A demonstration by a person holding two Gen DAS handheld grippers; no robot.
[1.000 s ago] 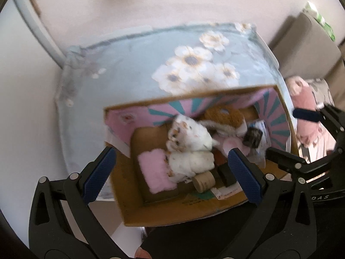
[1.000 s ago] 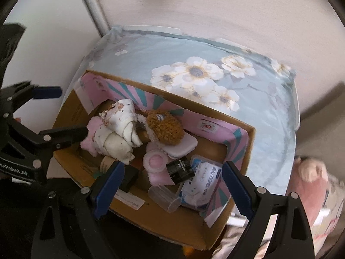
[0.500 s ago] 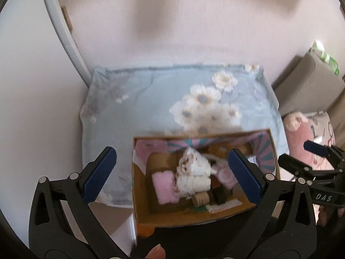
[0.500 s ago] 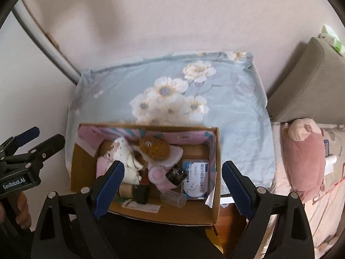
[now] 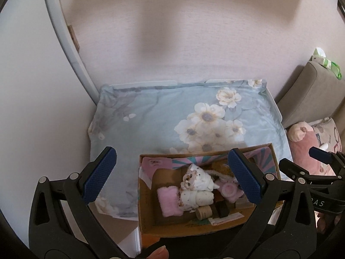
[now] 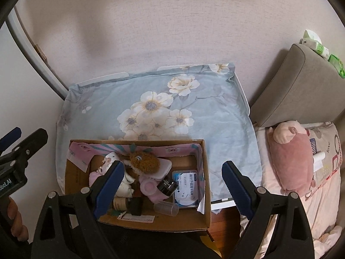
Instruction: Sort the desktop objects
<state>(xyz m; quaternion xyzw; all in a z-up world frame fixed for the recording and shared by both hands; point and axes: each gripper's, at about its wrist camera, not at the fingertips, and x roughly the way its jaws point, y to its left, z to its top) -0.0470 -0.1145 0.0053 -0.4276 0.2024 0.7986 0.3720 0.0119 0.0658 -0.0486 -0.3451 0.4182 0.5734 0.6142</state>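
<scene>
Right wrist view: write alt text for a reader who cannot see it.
An open cardboard box crammed with small items, among them a brown plush toy, a clear plastic cup and a blue-and-white packet, sits on a pale blue floral cloth. The right gripper hangs open and empty above it, with a pink plush pillow at right.

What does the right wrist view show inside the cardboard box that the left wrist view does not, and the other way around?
Only the right wrist view shows the blue-labelled packet and the clear plastic cup at the box's right end. Only the left wrist view shows the folded pink cloth in full. Both show the cardboard box, the white spotted cloth bundle, the round pink case and the floral tablecloth.
</scene>
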